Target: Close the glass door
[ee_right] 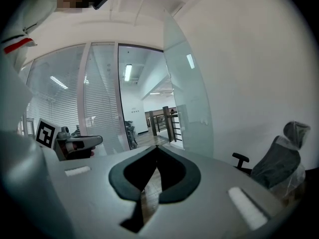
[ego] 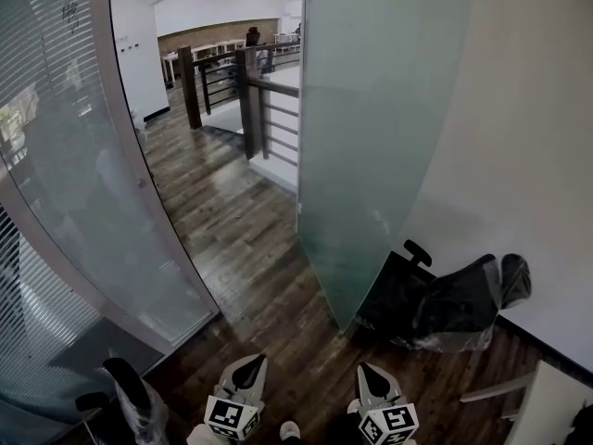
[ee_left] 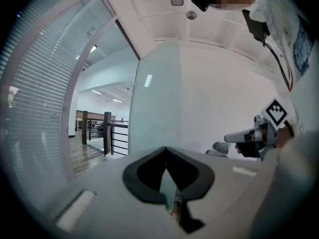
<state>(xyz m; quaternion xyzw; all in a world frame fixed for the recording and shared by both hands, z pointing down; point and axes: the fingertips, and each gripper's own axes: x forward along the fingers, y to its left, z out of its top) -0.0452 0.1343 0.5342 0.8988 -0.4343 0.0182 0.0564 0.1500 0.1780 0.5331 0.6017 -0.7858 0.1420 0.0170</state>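
The frosted glass door (ego: 371, 109) stands open, its panel swung back near the white wall on the right; its near edge meets the wooden floor ahead of me. It also shows in the left gripper view (ee_left: 154, 103) and the right gripper view (ee_right: 192, 103). My left gripper (ego: 248, 367) and right gripper (ego: 371, 371) are side by side at the bottom of the head view, short of the door and touching nothing. Both are shut with the tips meeting and nothing held, the left gripper (ee_left: 166, 151) and the right gripper (ee_right: 157, 147) alike.
A plastic-wrapped black office chair (ego: 454, 299) sits against the right wall behind the door. A glass partition with blinds (ego: 83, 202) runs along the left. A dark wooden railing (ego: 246, 91) stands beyond the doorway. Another wrapped chair (ego: 130, 397) is at my lower left.
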